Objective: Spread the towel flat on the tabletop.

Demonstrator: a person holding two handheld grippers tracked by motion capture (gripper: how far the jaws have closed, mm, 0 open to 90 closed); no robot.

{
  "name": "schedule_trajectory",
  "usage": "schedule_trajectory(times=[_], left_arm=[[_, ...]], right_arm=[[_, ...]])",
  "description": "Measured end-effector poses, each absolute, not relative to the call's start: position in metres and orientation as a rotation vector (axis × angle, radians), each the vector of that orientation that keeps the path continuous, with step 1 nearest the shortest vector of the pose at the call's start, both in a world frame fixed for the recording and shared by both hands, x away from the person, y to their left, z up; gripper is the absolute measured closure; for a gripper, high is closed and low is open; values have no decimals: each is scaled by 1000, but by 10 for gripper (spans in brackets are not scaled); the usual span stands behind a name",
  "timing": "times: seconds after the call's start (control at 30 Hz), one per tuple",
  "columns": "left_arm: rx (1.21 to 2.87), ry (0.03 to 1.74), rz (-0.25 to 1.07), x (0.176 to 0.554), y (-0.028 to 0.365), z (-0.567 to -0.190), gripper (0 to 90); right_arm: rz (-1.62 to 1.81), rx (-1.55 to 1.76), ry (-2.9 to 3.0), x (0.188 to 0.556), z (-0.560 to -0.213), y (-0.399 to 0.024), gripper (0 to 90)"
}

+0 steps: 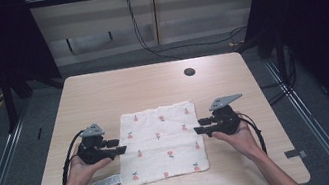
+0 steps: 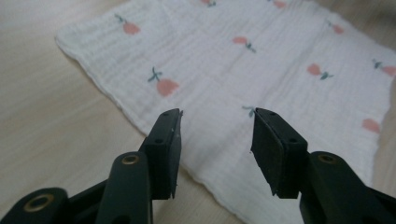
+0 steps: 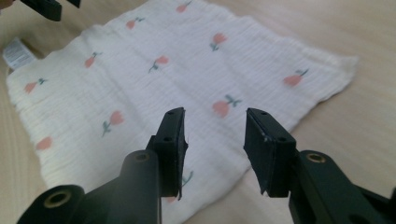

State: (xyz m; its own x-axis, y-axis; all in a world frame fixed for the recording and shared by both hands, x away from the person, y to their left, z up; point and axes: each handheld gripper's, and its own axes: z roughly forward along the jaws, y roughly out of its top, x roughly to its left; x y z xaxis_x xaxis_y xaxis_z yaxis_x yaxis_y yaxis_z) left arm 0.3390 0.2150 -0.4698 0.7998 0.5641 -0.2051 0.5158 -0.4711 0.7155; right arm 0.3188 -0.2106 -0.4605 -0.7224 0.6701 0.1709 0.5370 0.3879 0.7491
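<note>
- The left claw (image 1: pixel 120 146) is standing spread over the cloth's left edge, pinching nothing.
- The right claw (image 1: pixel 199 126) is standing spread at the right edge, also gripping nothing.
- The cloth (image 1: pixel 162 142), white with small pink fruit prints, is lying flat on the pale wooden counter (image 1: pixel 101 93).
- Dark curtains are flanking the room.

A white cloth (image 1: pixel 162 142) is lying flat on the bench (image 1: pixel 101 93). The left hand-held gripper (image 1: pixel 120 146) is sitting at its nine o'clock edge, the right hand-held gripper (image 1: pixel 197 126) at three o'clock, both with jaws apart.
</note>
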Motion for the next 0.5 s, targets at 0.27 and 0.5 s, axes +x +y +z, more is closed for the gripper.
schedule_trajectory(times=[0.27, 0.5], left_arm=[[2208, 782, 106, 333, 208, -489, 560], [2248, 732, 76, 335, 195, -497, 544]], right_arm=[[1171, 1035, 2551, 310, -488, -194, 640], [1103, 1013, 2558, 312, -501, -188, 556]])
